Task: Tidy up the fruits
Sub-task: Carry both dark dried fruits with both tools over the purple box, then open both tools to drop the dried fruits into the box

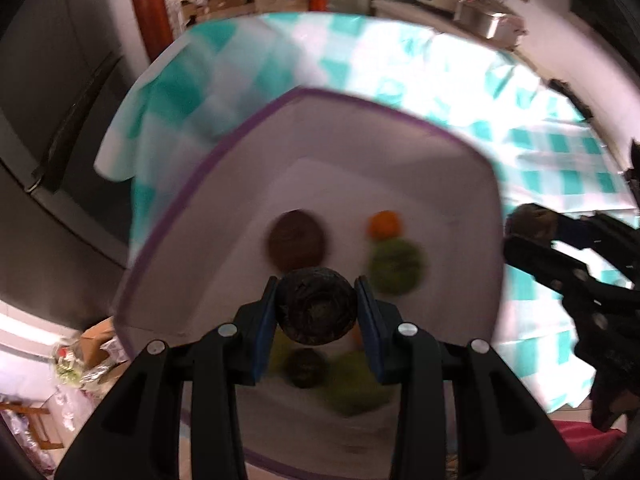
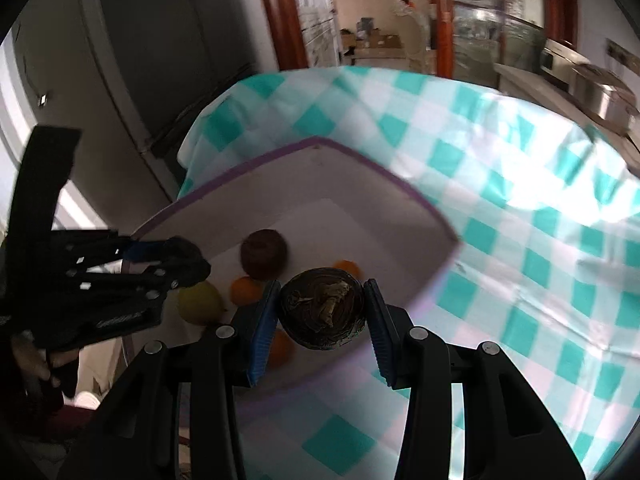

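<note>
A white fabric bin with a purple rim (image 1: 256, 120) (image 2: 360, 160) stands on the teal checked table. Inside lie a dark brown fruit (image 1: 297, 243) (image 2: 264, 254), an orange (image 1: 385, 224) (image 2: 246, 290), green fruits (image 1: 396, 266) (image 2: 200, 302) and others partly hidden. My left gripper (image 1: 318, 312) is shut on a dark round fruit (image 1: 318, 308) above the bin. My right gripper (image 2: 322, 314) is shut on a dark fruit with a dried green stem cap (image 2: 323, 314) over the bin's near right side. Each gripper shows in the other's view, the right one (image 1: 528, 236) and the left one (image 2: 188, 264).
The checked tablecloth (image 2: 500, 200) spreads right of the bin. A dark cabinet (image 2: 160, 60) stands left of the table. A counter with metal appliances (image 1: 488, 20) is at the back right. Boxes and bags (image 1: 80, 356) lie on the floor at the left.
</note>
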